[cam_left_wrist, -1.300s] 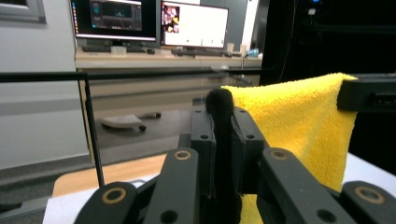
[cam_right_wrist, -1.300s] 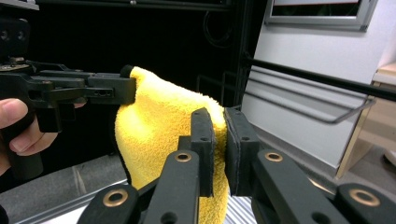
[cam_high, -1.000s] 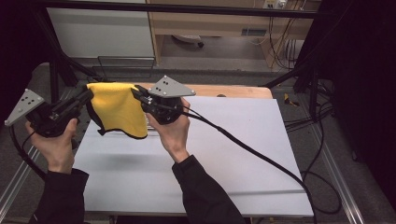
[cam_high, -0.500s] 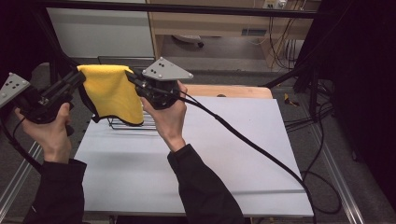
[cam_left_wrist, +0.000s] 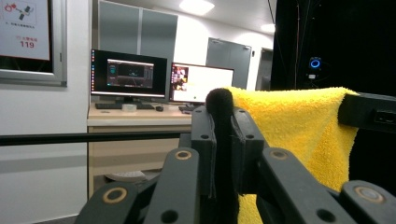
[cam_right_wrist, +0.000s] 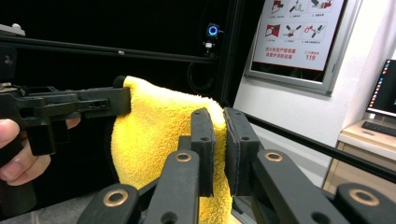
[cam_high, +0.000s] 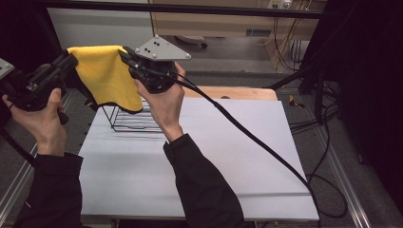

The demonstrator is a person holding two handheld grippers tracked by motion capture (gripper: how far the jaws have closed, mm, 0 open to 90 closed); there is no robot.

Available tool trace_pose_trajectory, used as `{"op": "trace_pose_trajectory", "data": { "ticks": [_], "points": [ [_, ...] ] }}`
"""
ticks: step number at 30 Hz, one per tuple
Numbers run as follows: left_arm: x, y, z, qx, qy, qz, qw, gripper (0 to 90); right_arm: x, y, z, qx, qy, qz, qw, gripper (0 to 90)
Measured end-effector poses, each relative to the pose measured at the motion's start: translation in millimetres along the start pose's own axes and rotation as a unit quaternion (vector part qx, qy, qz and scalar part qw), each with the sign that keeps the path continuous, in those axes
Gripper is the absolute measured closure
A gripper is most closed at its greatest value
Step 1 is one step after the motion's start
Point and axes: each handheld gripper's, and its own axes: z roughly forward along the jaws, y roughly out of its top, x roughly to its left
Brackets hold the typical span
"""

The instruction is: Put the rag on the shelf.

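Note:
A yellow towel point(cam_high: 107, 76) hangs stretched between my two grippers, high above the table's far left. My left gripper point(cam_high: 71, 58) is shut on its left top corner. My right gripper point(cam_high: 124, 52) is shut on its right top corner, under the grey three-cornered plate point(cam_high: 161, 48). In the left gripper view the jaws point(cam_left_wrist: 223, 126) pinch the towel's point(cam_left_wrist: 299, 126) edge, and the other gripper point(cam_left_wrist: 369, 112) holds the far corner. In the right gripper view the jaws point(cam_right_wrist: 218, 135) close on the towel point(cam_right_wrist: 159, 135), with the left gripper point(cam_right_wrist: 100, 103) beyond it.
A black wire rack point(cam_high: 130, 121) stands on the white table point(cam_high: 214, 156) right below the towel's hanging edge. The right gripper's cable point(cam_high: 247, 137) trails across the table to the right. A wooden board point(cam_high: 237, 92) lies at the far edge.
Both hands have risen together with the towel stretched between them. Its lower edge has lifted off the table, and the wire rack beneath now shows.

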Motion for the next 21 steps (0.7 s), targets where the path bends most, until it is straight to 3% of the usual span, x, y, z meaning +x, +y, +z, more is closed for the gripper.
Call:
{"op": "trace_pose_trajectory", "data": {
  "ticks": [12,21],
  "points": [
    [3.0,19.3,20.7,-0.009,-0.003,0.001,1.0000,81.1,-16.0,24.1,10.5,0.000,-0.017,-0.018,0.9997,83.8],
    [7.2,32.1,34.8,-0.002,0.006,0.010,0.9999,81.1,-26.7,37.4,21.0,0.002,-0.022,-0.027,0.9994,83.8]
  ]
}}
